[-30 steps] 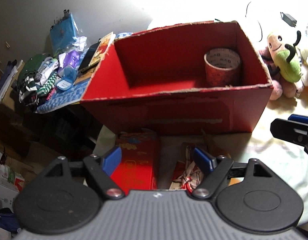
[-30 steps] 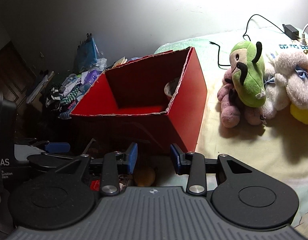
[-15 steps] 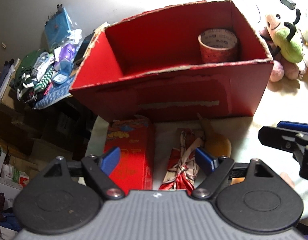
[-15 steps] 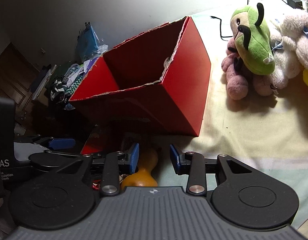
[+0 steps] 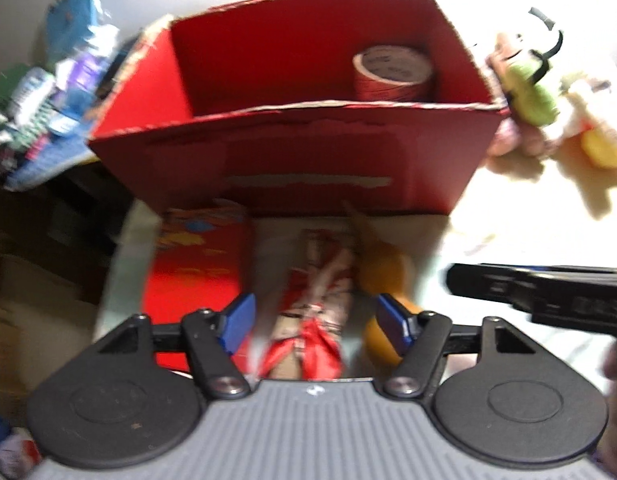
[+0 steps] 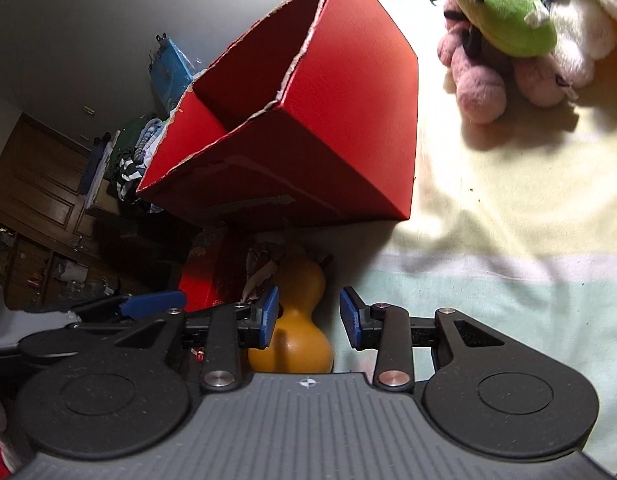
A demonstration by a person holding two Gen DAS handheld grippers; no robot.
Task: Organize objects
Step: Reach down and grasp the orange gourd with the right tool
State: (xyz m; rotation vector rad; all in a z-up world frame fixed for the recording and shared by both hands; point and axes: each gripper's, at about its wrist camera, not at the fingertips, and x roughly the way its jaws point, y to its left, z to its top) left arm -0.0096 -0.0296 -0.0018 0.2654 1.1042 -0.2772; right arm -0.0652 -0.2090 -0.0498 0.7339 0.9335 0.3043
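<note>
An open red cardboard box (image 5: 308, 160) (image 6: 340, 128) stands on the bed with a roll of red tape (image 5: 392, 70) inside at its right end. In front of it lie a flat red packet (image 5: 196, 272) (image 6: 200, 280), a red-and-white cloth bundle (image 5: 320, 292) (image 6: 260, 268) and an orange gourd (image 5: 384, 272) (image 6: 300, 320). My left gripper (image 5: 316, 324) hangs open over the cloth bundle, a finger on each side. Over the gourd sits my right gripper (image 6: 308, 316), open, nothing clamped.
Plush toys (image 5: 536, 88) (image 6: 508, 20) lie to the right of the box on the pale yellow sheet (image 6: 508, 200). A heap of clothes and bags (image 5: 48, 92) is piled left of the box. The bed's edge drops off at left beside a dark wooden cabinet (image 6: 36, 208).
Both grippers have pulled back and tilted down from the box toward the things in front of it. The gourd and cloth bundle have come into fuller view. Both stay open.
</note>
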